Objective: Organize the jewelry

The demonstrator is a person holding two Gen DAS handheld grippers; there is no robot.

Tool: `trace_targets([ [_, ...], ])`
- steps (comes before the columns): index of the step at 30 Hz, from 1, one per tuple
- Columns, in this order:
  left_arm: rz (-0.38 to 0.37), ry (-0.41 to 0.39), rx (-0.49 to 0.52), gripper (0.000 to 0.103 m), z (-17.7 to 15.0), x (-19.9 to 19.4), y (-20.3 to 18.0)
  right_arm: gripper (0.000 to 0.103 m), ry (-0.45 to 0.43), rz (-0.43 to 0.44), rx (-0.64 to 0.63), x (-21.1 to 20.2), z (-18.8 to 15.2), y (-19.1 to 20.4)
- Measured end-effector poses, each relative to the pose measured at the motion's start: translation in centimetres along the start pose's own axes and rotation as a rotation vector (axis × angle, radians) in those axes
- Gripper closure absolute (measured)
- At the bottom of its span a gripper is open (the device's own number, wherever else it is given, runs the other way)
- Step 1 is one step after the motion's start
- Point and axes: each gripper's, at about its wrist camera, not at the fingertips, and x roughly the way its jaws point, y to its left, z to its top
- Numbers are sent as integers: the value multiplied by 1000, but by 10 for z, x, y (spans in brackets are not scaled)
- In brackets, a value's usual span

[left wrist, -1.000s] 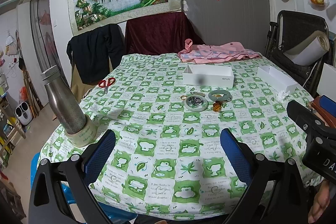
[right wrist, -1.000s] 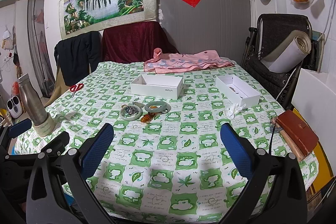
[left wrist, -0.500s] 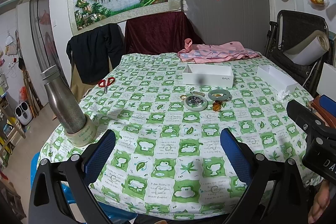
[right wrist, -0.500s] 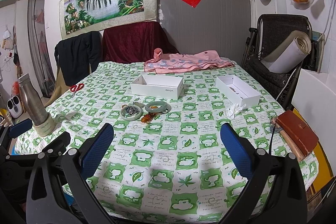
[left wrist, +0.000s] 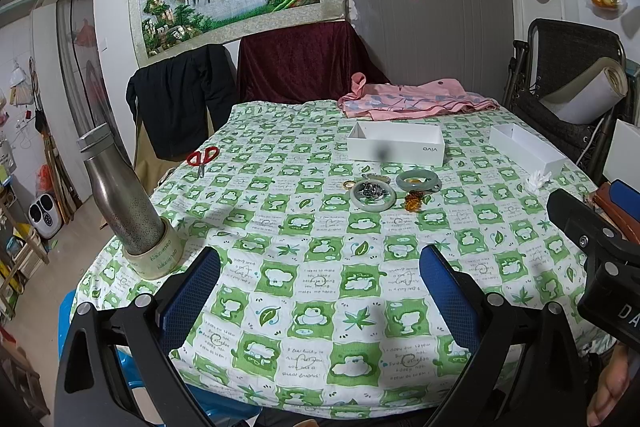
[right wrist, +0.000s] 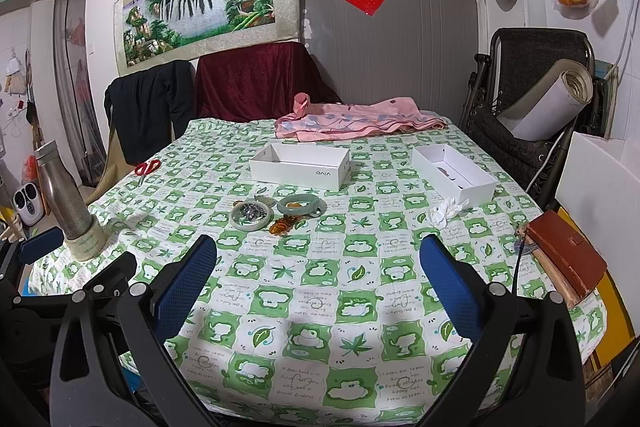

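Ahead of the jaws, printed cotton-like cloth covers the worktop, matt and faintly creased. Beyond lie two glossy, stone-like bangles, amber translucent beads and smooth white cardboard boxes. Left of the jaws stands a brushed metal bottle. The pads look like textured blue rubber.

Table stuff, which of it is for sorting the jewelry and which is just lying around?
For the job: pale bangle, green bangle, amber beads, open white box, second white box.

Lying about: scissors, steel bottle, pink cloth, brown wallet.
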Motion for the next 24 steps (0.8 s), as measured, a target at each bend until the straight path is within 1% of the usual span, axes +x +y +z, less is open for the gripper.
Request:
trace_targets([
  [24,0,1,0,5,0,0,0,7,-2,0,-1,-2,0,1],
])
